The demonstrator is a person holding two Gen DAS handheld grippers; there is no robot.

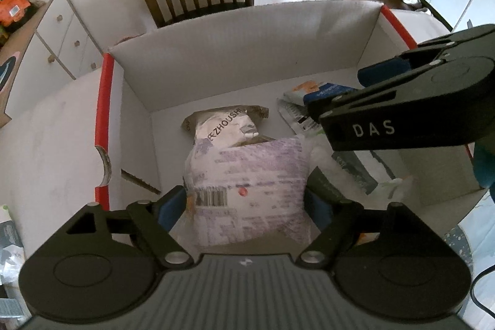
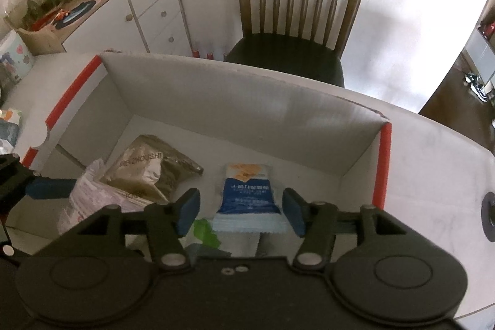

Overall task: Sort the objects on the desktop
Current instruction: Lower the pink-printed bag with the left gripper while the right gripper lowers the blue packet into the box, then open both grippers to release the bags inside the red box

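Left gripper [image 1: 246, 206]: jaws released, straddling white-purple plastic packet [image 1: 247, 175] inside red-edged white cardboard box [image 1: 103, 113]. Right gripper [image 2: 239, 212]: jaws released, blue-white flat sachet [image 2: 249, 190] between, long axis pointing at far tabletop edge.

In the box [image 1: 216, 51] on the bench [image 1: 46, 144], a printed pouch [image 1: 247, 184] lies between the left gripper [image 1: 246, 206] fingers [image 1: 170, 212], overlapping a foil packet [image 1: 222, 126] just ahead of them. Between the right gripper [image 2: 239, 211] fingers [image 2: 188, 209] lies a mask packet [image 2: 249, 194], with the foil packet to their left. Beyond the box's far wall stands a chair [image 2: 294, 20].
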